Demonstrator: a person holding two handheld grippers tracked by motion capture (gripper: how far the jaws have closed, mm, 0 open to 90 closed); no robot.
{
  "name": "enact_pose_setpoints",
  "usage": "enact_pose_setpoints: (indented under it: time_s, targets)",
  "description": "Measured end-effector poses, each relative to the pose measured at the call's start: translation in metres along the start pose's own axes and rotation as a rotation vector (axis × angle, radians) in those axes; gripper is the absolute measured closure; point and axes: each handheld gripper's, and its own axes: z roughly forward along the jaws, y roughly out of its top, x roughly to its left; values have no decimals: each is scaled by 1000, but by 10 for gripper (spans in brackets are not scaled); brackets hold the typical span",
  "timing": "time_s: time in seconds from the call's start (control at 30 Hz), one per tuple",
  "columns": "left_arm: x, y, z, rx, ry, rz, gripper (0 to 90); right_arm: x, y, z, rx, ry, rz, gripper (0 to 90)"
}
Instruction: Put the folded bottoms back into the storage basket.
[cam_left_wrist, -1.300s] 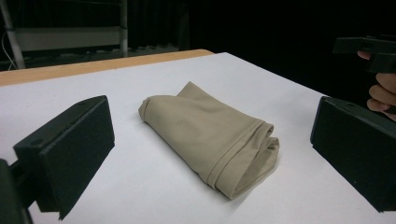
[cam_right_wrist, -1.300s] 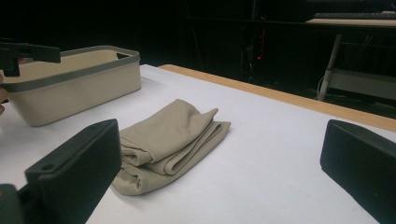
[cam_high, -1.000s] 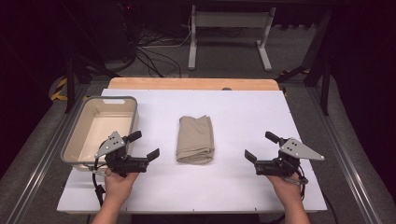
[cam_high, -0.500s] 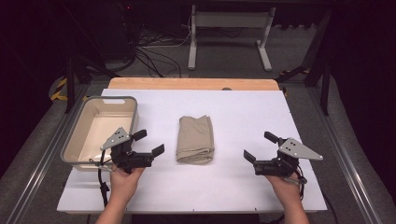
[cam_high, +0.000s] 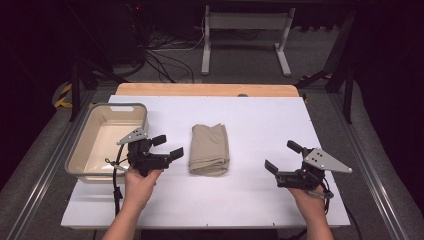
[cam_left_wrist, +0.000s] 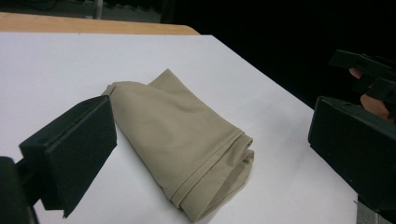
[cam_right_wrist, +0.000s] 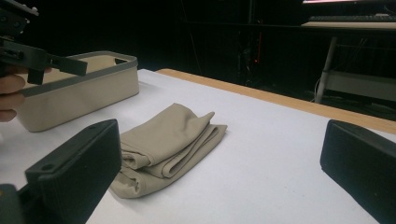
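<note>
Cloth sits at the centre of the white table (cam_high: 260, 125): a folded beige cloth (cam_high: 209, 149), its long axis running from twelve to six o'clock as seen from the person's side, with the thicker rolled fold at the six o'clock end. What matters most for the coming move, I'd judge, is that the left gripper (cam_high: 167, 151) is much the nearer of the two. It is just beside the cloth's nine o'clock edge, apart from it, and its jaws are spread wide and empty, pointing toward three o'clock across the cloth's short side. In the left gripper view the cloth (cam_left_wrist: 187, 144) lies straight ahead between the two black jaws, untouched.

The right gripper (cam_high: 281, 159) hangs well apart at about four o'clock from the cloth, jaws also wide apart with nothing in them, aimed back toward ten o'clock. From its own view the cloth (cam_right_wrist: 170, 140) lies ahead and to the left.

The fabric looks soft, thin and finely woven, with a stitched hem along one edge and several loose layers showing at the fold; it should bunch easily under a pinch. At nine o'clock, beyond the left hand, stands a cream plastic bin (cam_high: 82, 150) with a grey rim, rigid and smooth, seemingly empty.
</note>
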Motion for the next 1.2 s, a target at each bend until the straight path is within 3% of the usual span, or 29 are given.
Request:
enact_pose_setpoints:
  time_s: [0.43,0.57,1.0,1.07,1.2]
  targets:
    - [5,2,23,111,52,-70,29,-4,3,-8,-26,-14,6,0]
    - [8,4,30,138,61,-108,32,-6,2,-10,-24,-29,3,0]
    - [16,8,55,200,53,-170,29,-7,3,-12,-30,-29,5,0]
    - [20,6,59,216,58,-192,29,-7,3,-12,-29,-28,5,0]
    - [26,5,67,239,24,-249,35,-8,3,-11,-29,-29,6,0]
